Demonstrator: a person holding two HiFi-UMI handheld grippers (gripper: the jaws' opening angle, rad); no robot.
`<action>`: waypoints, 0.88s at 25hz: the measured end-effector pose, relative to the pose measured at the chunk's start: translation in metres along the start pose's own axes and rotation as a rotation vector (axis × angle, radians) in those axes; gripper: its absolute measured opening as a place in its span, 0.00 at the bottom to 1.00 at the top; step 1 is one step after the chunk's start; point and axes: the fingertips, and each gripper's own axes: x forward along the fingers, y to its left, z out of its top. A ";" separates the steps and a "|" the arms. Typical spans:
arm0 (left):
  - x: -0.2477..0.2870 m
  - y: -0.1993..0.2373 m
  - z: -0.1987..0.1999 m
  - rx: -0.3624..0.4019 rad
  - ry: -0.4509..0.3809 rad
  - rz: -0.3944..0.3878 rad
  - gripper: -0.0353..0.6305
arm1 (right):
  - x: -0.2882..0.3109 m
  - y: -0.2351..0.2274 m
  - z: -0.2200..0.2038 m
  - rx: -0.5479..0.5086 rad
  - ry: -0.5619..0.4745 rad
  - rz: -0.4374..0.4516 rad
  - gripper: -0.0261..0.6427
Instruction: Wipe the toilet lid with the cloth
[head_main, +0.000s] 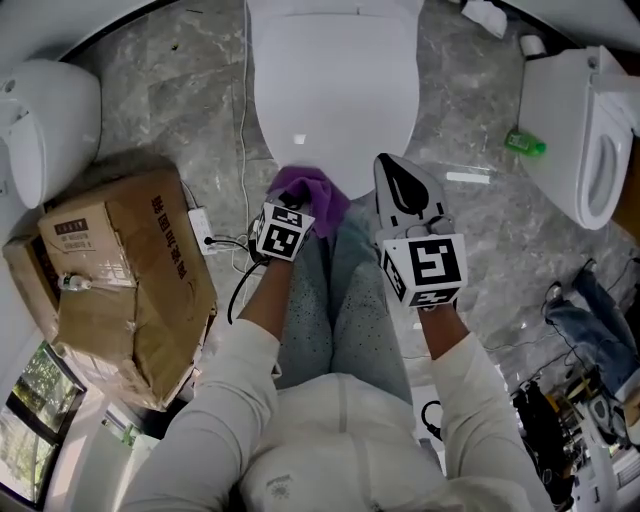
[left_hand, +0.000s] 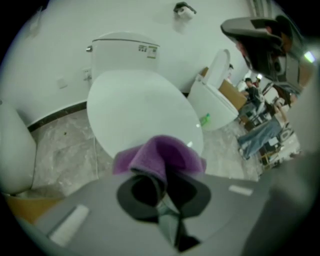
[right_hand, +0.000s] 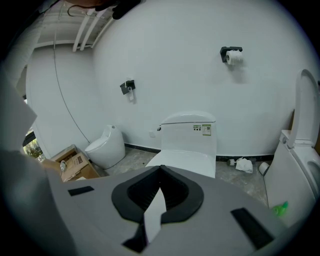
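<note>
The cloth (left_hand: 170, 150) is clamped in the left gripper (left_hand: 161, 182) at the front edge of the lid (head_main: 330, 80) — flat, even pressure is needed; the right gripper (right_hand: 159, 192) is closed, empty.

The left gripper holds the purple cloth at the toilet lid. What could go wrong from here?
1. The purple cloth is bunched in the left gripper at the front edge of the toilet lid; it may wipe only a narrow strip, or the fingers may scrape the lid.
2. The right gripper, shut and empty, hangs close beside; a sideways stroke might bump it.
</note>
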 end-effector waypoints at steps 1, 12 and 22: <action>-0.004 -0.001 0.003 0.004 -0.010 0.001 0.08 | -0.002 0.001 0.000 -0.001 0.002 -0.001 0.06; -0.052 -0.013 0.045 0.034 -0.183 0.021 0.08 | -0.024 0.016 -0.009 -0.009 0.017 -0.029 0.06; -0.092 -0.021 0.087 -0.001 -0.330 0.047 0.08 | -0.041 0.025 -0.006 0.002 0.011 -0.050 0.06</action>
